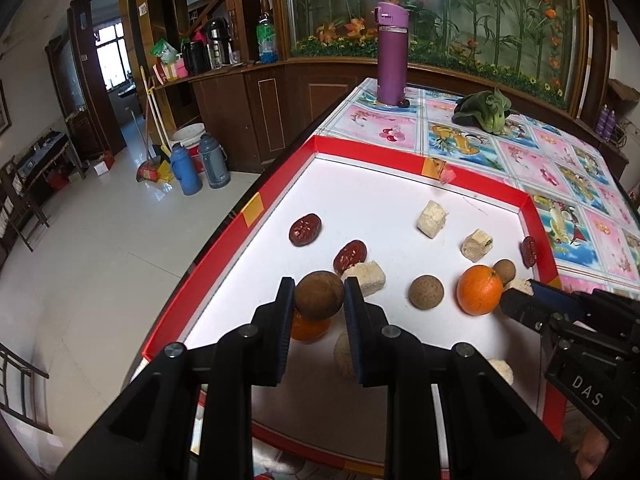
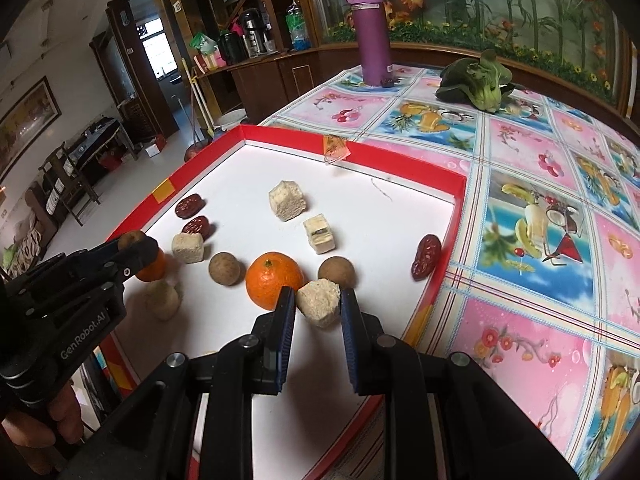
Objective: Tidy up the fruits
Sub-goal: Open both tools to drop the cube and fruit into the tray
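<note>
In the left wrist view my left gripper (image 1: 319,286) is shut on a brown round longan (image 1: 319,302), held just over a small orange (image 1: 310,330) in the red-rimmed white tray (image 1: 360,148). In the right wrist view my right gripper (image 2: 318,294) is shut on a beige cube (image 2: 319,309), close beside a bigger orange (image 2: 272,276) and a longan (image 2: 337,272). Loose in the tray lie red dates (image 2: 196,226), more beige cubes (image 2: 287,200) and another longan (image 2: 226,268). One date (image 2: 426,256) leans on the right rim.
A purple flask (image 2: 370,36) and a green leafy vegetable (image 2: 478,80) stand on the patterned tablecloth (image 2: 540,240) beyond the tray. The tray's left rim lies near the table edge, with floor below. A hand (image 2: 44,432) holds the left gripper's grip.
</note>
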### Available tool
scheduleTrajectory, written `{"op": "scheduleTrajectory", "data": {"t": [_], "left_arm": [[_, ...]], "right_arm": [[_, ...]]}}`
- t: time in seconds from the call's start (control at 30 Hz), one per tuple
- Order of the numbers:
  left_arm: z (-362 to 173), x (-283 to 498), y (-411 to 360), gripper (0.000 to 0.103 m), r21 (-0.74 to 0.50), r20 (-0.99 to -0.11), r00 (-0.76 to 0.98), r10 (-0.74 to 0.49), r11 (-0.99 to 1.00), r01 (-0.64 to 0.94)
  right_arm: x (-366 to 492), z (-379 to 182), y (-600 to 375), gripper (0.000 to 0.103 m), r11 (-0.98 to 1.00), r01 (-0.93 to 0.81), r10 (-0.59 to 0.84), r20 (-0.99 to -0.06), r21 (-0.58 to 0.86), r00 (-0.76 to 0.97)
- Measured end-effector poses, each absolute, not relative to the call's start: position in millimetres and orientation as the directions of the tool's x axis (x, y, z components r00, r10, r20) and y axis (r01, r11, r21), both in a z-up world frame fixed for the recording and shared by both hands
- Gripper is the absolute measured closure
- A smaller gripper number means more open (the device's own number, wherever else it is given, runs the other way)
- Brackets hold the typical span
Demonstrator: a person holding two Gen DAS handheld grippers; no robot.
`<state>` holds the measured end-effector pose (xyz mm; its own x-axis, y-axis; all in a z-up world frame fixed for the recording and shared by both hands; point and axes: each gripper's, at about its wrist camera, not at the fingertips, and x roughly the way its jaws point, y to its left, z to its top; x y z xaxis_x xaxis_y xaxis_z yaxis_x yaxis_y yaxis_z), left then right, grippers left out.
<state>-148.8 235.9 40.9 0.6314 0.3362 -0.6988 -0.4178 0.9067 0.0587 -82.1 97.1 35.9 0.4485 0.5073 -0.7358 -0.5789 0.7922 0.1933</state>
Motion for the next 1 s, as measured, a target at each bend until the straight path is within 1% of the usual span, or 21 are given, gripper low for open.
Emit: {"op": "scheduleTrajectory", "data": {"t": [0.33,0.4,0.47,0.53,0.63,0.73,0.77,0.83,0.9,0.97,1.0], "left_arm": [[41,-144,232,0.076,0.086,-0.694,0.625,0.357,0.903,-0.421],[41,-143,230,0.068,0.087,-0.696,0.625,0.354,0.905,-0.416],[42,-144,228,0.052,0.078,-0.695,0.63,0.345,0.908,-0.412],[44,-145,226,0.045,0.084,-0.685,0.637,0.353,0.907,-0.412],[50,-148,221,0.038,0.083,-0.673,0.65,0.353,0.909,-0.408],[58,-152,218,0.036,0.074,-0.664,0.661,0.35,0.91,-0.408],[60,-154,217,0.029,0.073,-0.659,0.664,0.352,0.909,-0.41],[67,-160,214,0.022,0.079,-0.64,0.672,0.372,0.902,-0.424],[76,-167,211,0.019,0.087,-0.614,0.685,0.391,0.897,-0.434],[84,-174,208,0.013,0.094,-0.598,0.691,0.407,0.891,-0.444],[88,-179,206,0.012,0.095,-0.588,0.695,0.414,0.888,-0.449]], "right_arm": [[-81,35,92,0.081,0.789,-0.584,0.508,-0.735,0.189,0.449],[-82,37,90,0.081,0.789,-0.586,0.508,-0.733,0.186,0.452],[-84,40,88,0.081,0.785,-0.59,0.516,-0.725,0.188,0.456],[-87,44,86,0.074,0.786,-0.591,0.515,-0.72,0.181,0.465],[-93,51,83,0.067,0.784,-0.595,0.522,-0.705,0.176,0.479],[-101,60,80,0.065,0.783,-0.601,0.524,-0.689,0.16,0.5],[-105,65,79,0.065,0.781,-0.605,0.528,-0.68,0.155,0.508],[-110,71,76,0.062,0.781,-0.607,0.532,-0.668,0.147,0.521],[-117,79,72,0.058,0.781,-0.608,0.536,-0.65,0.139,0.539],[-125,86,69,0.056,0.778,-0.614,0.543,-0.634,0.132,0.551],[-130,90,68,0.055,0.778,-0.616,0.543,-0.625,0.124,0.56]]}}
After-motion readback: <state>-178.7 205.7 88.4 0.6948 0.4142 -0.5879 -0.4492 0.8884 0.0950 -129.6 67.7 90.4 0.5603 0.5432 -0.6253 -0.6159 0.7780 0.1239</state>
